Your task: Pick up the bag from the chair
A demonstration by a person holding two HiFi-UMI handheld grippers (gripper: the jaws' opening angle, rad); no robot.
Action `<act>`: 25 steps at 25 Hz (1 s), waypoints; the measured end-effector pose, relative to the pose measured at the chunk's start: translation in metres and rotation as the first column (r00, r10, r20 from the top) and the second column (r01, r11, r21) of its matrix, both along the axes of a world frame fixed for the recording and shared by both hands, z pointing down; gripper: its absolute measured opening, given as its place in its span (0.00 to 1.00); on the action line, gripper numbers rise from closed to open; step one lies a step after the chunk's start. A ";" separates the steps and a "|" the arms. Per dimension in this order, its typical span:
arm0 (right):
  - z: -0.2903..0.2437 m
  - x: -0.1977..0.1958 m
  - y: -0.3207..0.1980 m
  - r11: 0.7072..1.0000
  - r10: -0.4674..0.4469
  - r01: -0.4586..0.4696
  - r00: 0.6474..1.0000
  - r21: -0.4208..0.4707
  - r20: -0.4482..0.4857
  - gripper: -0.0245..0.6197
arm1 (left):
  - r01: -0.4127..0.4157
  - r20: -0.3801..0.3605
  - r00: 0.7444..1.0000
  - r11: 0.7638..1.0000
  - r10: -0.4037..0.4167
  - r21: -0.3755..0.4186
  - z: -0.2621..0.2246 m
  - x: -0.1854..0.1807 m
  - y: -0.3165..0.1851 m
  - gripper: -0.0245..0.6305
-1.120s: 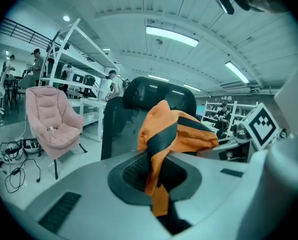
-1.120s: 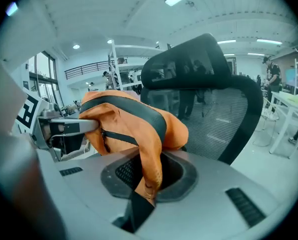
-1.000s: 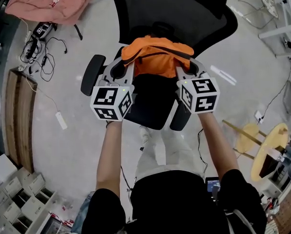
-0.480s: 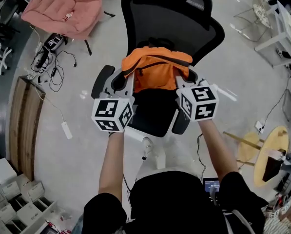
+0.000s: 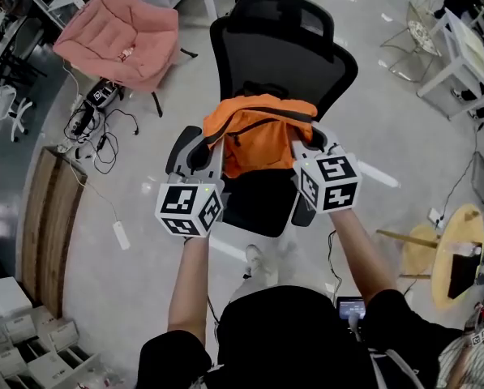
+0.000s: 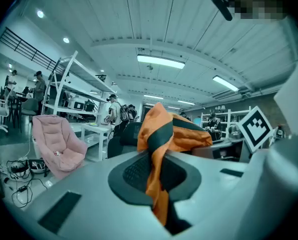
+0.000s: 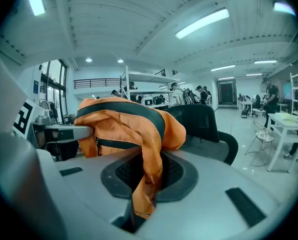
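Two pinches nearest: left gripper (image 5: 212, 140) pressed shut on an orange fold at the 9 o'clock edge of the bag (image 5: 262, 128), right gripper (image 5: 298, 146) pinching another fold at 3 o'clock. Slung between both, seemingly just clear of the chair (image 5: 282, 47), at 12 o'clock beyond. Judged mid-lift; next calls for raising evenly, drawing back toward 6 o'clock, keeping both grips tight

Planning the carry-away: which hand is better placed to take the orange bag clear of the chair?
Neither alone: left tongs and right tongs each pinch opposite sides of the orange fabric bag.
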State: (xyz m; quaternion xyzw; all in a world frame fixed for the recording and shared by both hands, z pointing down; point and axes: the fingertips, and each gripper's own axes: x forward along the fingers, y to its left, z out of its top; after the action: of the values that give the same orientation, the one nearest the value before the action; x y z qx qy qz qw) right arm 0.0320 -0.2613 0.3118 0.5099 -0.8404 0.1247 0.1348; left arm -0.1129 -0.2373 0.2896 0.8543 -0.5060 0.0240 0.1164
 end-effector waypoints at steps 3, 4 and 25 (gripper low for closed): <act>-0.013 0.001 0.017 1.000 0.011 -0.011 1.000 0.024 0.012 0.10 | -0.010 0.000 1.000 1.000 0.010 0.016 -0.012 0.001 0.018 0.07; -0.017 0.001 0.023 0.999 0.014 -0.015 1.000 0.032 0.016 0.10 | -0.014 0.000 1.000 1.000 0.014 0.021 -0.016 0.002 0.025 0.07; -0.085 -0.007 0.133 0.990 0.043 -0.050 0.997 0.135 0.056 0.09 | -0.065 0.008 0.998 0.992 0.064 0.112 -0.081 -0.004 0.136 0.07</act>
State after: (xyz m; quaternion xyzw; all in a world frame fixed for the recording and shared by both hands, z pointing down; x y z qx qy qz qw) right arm 0.0245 -0.1282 0.2273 0.5338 -0.8382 0.0835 0.0741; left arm -0.1169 -0.1014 0.2085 0.8754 -0.4789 0.0011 0.0661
